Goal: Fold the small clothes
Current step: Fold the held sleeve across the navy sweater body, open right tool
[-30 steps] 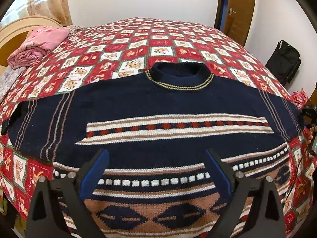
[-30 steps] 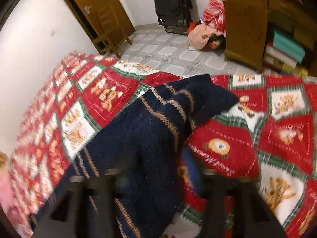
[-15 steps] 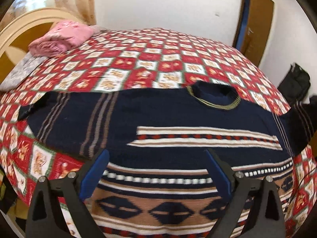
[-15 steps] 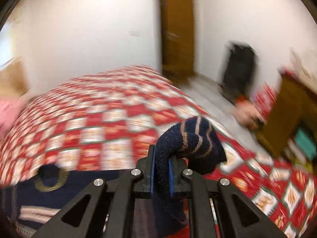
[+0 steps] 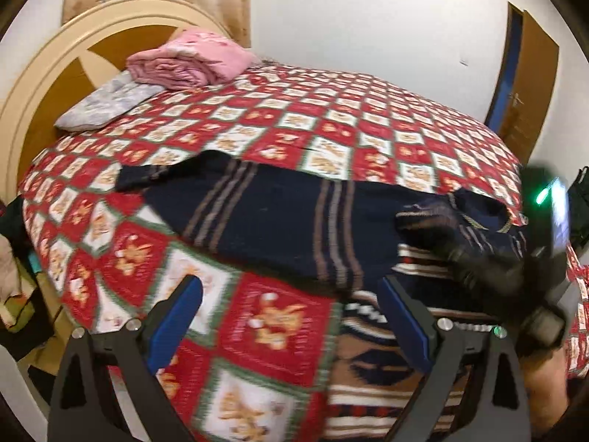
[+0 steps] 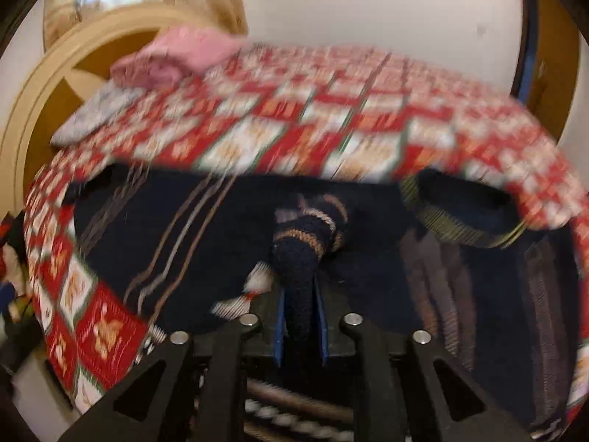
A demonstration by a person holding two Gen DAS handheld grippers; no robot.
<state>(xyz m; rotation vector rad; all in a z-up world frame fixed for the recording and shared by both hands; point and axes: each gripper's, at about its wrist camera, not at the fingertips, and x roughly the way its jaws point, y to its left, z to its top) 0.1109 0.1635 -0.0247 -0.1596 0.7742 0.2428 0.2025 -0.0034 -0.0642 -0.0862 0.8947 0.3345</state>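
Note:
A navy knitted sweater (image 5: 272, 228) with tan stripes lies flat on the red patchwork bedspread (image 5: 331, 129). Its left sleeve (image 5: 165, 175) stretches out toward the headboard. My right gripper (image 6: 300, 294) has the other sleeve (image 6: 305, 235) between its blue pads, held over the sweater's chest beside the collar (image 6: 464, 213); the jaws are opening. In the left wrist view that gripper (image 5: 478, 269) is a dark blur at the right. My left gripper (image 5: 291, 316) is open and empty above the near bed edge, below the left shoulder.
A folded pink blanket (image 5: 187, 62) and a grey pillow (image 5: 106, 105) lie by the curved wooden headboard (image 5: 48, 73). A brown door (image 5: 526, 84) stands at the far right. Clutter sits on the floor at the left edge.
My right gripper closed on the right sleeve and carried it from the bed's right edge over the sweater's chest. My left gripper slid left toward the left sleeve, still open.

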